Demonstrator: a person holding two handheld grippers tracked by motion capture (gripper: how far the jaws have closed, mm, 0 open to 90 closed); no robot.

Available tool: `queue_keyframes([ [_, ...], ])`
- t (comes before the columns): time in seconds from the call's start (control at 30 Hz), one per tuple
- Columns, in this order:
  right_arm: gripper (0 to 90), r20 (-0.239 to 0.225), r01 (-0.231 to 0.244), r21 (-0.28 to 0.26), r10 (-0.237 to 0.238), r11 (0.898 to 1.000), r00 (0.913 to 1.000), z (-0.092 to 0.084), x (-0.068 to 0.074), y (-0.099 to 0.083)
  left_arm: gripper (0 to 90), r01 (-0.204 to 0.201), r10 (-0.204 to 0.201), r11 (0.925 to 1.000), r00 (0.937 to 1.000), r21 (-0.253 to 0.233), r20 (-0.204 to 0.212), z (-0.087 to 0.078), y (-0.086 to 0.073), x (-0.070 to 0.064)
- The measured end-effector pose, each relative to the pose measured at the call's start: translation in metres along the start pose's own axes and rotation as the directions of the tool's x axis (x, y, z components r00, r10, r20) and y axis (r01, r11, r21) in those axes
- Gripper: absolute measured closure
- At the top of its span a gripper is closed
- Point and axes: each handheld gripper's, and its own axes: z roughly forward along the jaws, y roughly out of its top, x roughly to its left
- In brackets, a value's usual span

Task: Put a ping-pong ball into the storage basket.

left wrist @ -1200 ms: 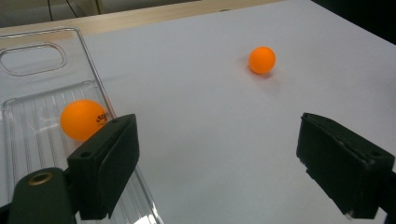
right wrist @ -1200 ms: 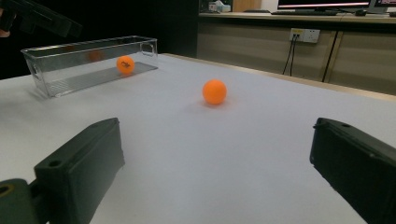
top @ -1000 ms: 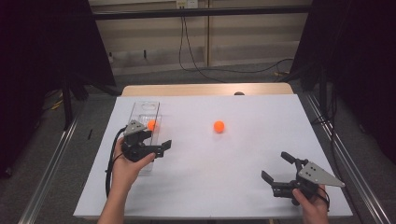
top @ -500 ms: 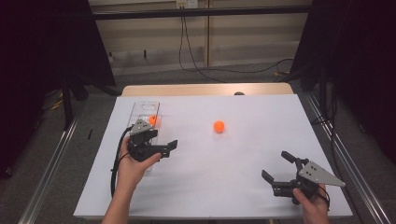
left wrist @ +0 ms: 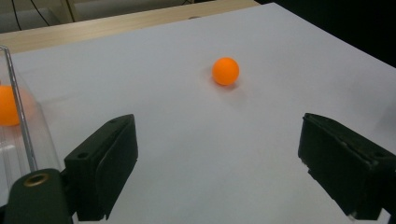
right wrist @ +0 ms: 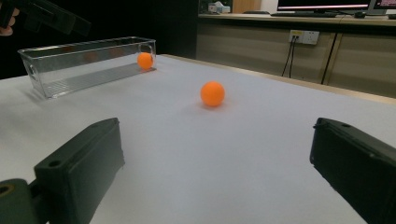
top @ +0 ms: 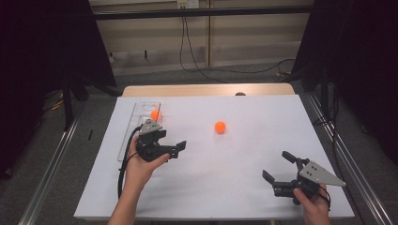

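One orange ball [top: 219,127] lies loose on the white table top, a little back of centre. A second orange ball [top: 155,115] rests at the far end of a clear plastic tray [top: 133,133] on the left. My left gripper [top: 172,140] hovers open just right of the tray, jaws pointing toward the loose ball [left wrist: 225,71], which lies well ahead of it. My right gripper [top: 278,166] is open and empty near the front right corner. Along its jaws I see the loose ball [right wrist: 212,93], the tray [right wrist: 84,70] and the ball inside it [right wrist: 145,60].
The white sheet [top: 263,140] covers a wooden table whose bare back edge [top: 202,90] shows. Metal rails [top: 51,159] run along both sides on the floor. Cables [top: 197,61] trail behind the table, where dark curtains hang left and right.
My left gripper has moved right, away from the tray and toward the loose ball. The right gripper and both balls have stayed put.
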Motion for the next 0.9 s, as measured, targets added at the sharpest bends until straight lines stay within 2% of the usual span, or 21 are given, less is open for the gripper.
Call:
queue_keyframes([
  [0.4, 2.2, 0.001, 0.003, -0.001, -0.003, 1.0, 1.0, -0.001, 0.0, 0.001, 12.0, -0.005, 0.005, 1.0, 0.9999, 0.002, 0.009, 0.012, 0.002, -0.006],
  [0.9, 2.2, -0.004, -0.007, -0.003, 0.007, 1.0, 1.0, -0.001, 0.0, 0.001, 11.5, -0.027, 0.027, 0.9992, 0.9995, 0.029, 0.016, 0.028, 0.003, -0.014],
])
